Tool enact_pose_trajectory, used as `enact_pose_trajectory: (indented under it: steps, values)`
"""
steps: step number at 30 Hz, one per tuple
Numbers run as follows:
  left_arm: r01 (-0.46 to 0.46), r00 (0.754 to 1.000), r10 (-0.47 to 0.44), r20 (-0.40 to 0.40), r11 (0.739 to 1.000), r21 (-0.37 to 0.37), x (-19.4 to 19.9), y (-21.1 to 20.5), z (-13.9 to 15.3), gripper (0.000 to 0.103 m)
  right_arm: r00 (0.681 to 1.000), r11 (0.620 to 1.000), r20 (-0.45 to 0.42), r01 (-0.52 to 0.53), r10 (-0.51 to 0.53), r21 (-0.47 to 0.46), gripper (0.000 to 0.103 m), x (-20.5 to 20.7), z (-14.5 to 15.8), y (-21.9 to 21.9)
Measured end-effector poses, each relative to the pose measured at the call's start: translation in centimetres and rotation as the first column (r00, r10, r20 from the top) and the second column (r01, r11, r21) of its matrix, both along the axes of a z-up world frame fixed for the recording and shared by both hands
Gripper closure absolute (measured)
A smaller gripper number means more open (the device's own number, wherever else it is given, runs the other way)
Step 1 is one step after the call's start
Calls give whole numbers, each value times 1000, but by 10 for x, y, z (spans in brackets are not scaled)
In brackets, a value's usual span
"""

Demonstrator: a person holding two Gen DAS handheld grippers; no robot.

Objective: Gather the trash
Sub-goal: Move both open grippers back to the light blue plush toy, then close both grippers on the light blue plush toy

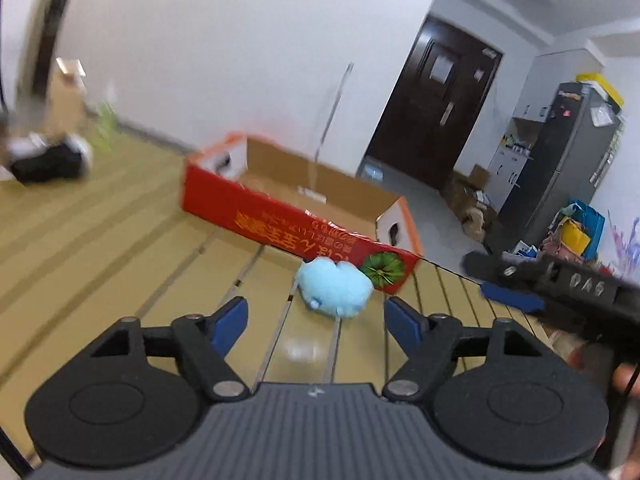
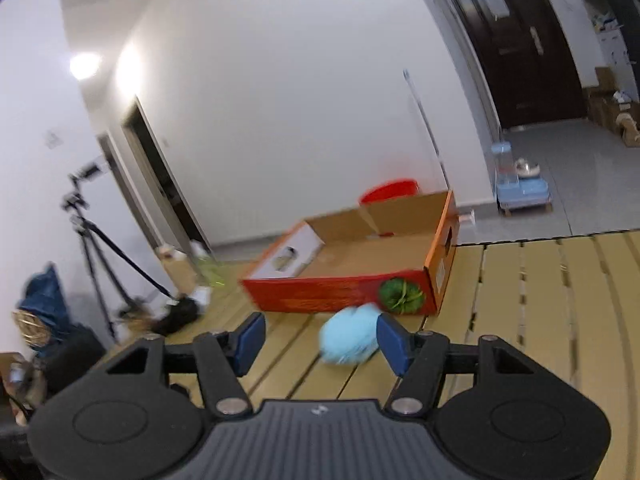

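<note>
A crumpled light-blue wad [image 1: 334,288] lies on the slatted wooden table, touching the front wall of an open red cardboard box [image 1: 296,232]. My left gripper [image 1: 316,320] is open and empty, just short of the wad. In the right wrist view the same wad [image 2: 350,338] lies beside the right finger's pad, in front of the red box [image 2: 340,292]. My right gripper [image 2: 320,340] is open and empty. The right gripper also shows at the right edge of the left wrist view [image 1: 512,284].
The slatted table [image 2: 560,320] ends just past the box. A tripod [image 2: 96,248] and dark bags stand on the floor at the left. A red bucket [image 2: 388,190] sits behind the box. A fridge [image 1: 568,160] and bags stand at the right.
</note>
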State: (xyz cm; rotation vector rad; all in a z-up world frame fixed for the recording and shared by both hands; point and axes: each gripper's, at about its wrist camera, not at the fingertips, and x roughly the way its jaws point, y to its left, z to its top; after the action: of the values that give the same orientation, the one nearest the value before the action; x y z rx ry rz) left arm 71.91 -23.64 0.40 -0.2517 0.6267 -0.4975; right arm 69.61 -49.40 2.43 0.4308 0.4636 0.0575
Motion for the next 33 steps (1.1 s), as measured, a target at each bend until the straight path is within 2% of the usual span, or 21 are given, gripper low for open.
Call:
enact_pose_trajectory:
  steps: [2, 4, 5, 8, 9, 11, 13, 17, 19, 27, 30, 33]
  values:
    - [-19, 996, 18, -92, 1000, -4, 49, -21, -20, 30, 998, 999, -54, 26, -24, 45, 48, 48, -25, -10]
    - [-16, 993, 12, -117, 999, -30, 77, -38, -33, 33, 992, 998, -117, 61, -57, 33, 49, 78, -47, -11]
    - [-12, 992, 7, -127, 999, -38, 84, -45, -37, 33, 987, 995, -140, 92, -86, 38, 52, 89, -57, -13]
    - [-15, 990, 12, -141, 1000, -20, 93, -61, -50, 33, 983, 989, -162, 101, -82, 108, 52, 109, -77, -24]
    - [-25, 988, 25, -155, 1000, 2, 93, -63, -54, 35, 983, 988, -163, 107, -88, 115, 52, 109, -81, -25]
    - [-33, 980, 22, -198, 998, -55, 95, -61, -61, 43, 985, 987, -163, 84, -61, 139, 53, 112, -89, -28]
    - [-21, 969, -2, -248, 996, -90, 101, -62, -68, 51, 984, 981, -171, 78, -48, 176, 59, 110, -97, -31]
    - [-11, 968, -18, -250, 993, -114, 102, -65, -76, 64, 989, 969, -145, 49, -14, 240, 74, 105, -107, -37]
    - [-9, 972, -21, -236, 992, -125, 100, -65, -76, 66, 989, 964, -145, 47, -9, 261, 76, 105, -108, -38]
    - [-3, 980, -22, -196, 992, -123, 90, -59, -71, 74, 989, 969, -149, 19, 18, 244, 85, 96, -103, -31]
    - [-2, 982, -20, -189, 993, -116, 76, -45, -63, 75, 990, 971, -139, -1, 35, 239, 87, 79, -94, -18]
    - [-17, 984, -7, -177, 990, -137, 45, -16, -48, 75, 992, 970, -111, -36, 64, 242, 87, 50, -82, 5]
